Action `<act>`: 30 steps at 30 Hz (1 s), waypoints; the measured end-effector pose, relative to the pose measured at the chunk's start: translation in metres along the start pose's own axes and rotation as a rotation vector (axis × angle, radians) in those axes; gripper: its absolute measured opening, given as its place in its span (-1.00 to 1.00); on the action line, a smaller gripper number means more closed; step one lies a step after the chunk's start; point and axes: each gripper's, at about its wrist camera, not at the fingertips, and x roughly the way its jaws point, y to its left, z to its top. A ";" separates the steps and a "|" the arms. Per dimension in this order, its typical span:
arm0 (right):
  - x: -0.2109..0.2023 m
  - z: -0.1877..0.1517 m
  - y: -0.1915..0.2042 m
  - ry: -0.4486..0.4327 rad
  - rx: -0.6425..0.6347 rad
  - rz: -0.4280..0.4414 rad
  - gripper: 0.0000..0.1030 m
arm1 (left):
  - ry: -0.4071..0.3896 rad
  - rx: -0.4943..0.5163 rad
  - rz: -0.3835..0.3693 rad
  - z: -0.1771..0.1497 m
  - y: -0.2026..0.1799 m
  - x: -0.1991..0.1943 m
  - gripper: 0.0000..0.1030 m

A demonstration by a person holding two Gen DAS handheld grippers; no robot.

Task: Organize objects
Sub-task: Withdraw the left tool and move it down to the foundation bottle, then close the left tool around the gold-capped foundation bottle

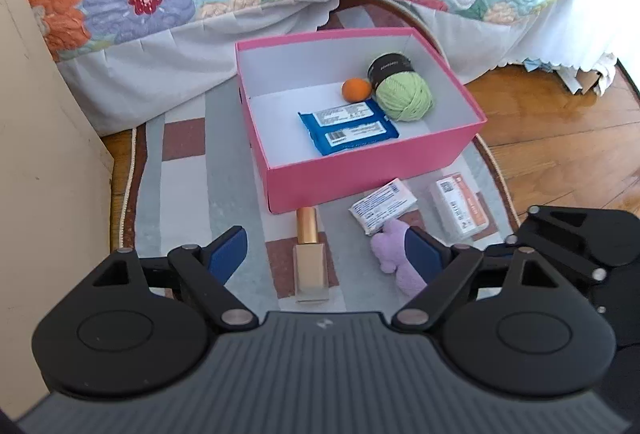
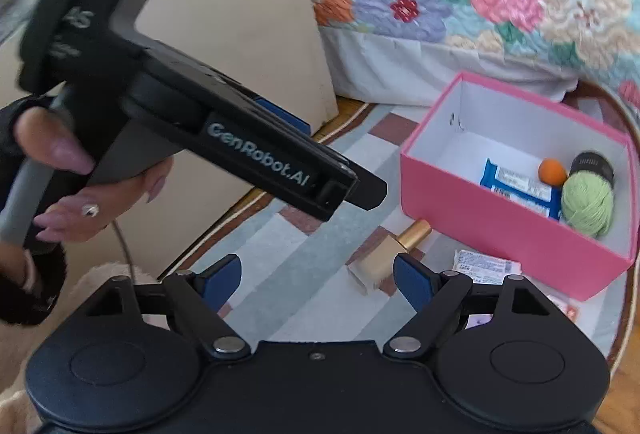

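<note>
Left wrist view: the left hand-held gripper stands wide with nothing pressed between its blue pads. A gold-capped bottle lies on the rug in the gap between them, untouched, and a lilac plush toy sits just beside the right pad. The right hand-held gripper is wide and empty too — it hangs over bare rug, with the bottle just beyond its right pad.

Further out, two flat packets lie near the front wall of the pink box, one white and blue, one white and orange. Inside the box already: a blue wipes pack, green yarn, a small orange ball.

The bottle looks like glass — rigid, smooth, likely slippery and breakable — so I would grip the square body across its flat sides, not the rounded cap. The plush should squash safely anywhere.
</note>
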 end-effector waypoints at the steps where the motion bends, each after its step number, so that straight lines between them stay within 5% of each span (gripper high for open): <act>1: 0.006 -0.002 -0.003 -0.002 0.015 -0.003 0.68 | 0.005 -0.006 -0.002 -0.001 0.001 0.005 0.73; 7: 0.050 -0.018 -0.016 0.004 -0.010 -0.098 0.68 | -0.067 -0.055 0.059 -0.017 0.011 0.034 0.95; 30: 0.126 -0.064 -0.015 -0.040 -0.071 -0.166 0.68 | 0.094 -0.228 0.037 -0.059 0.045 0.131 0.89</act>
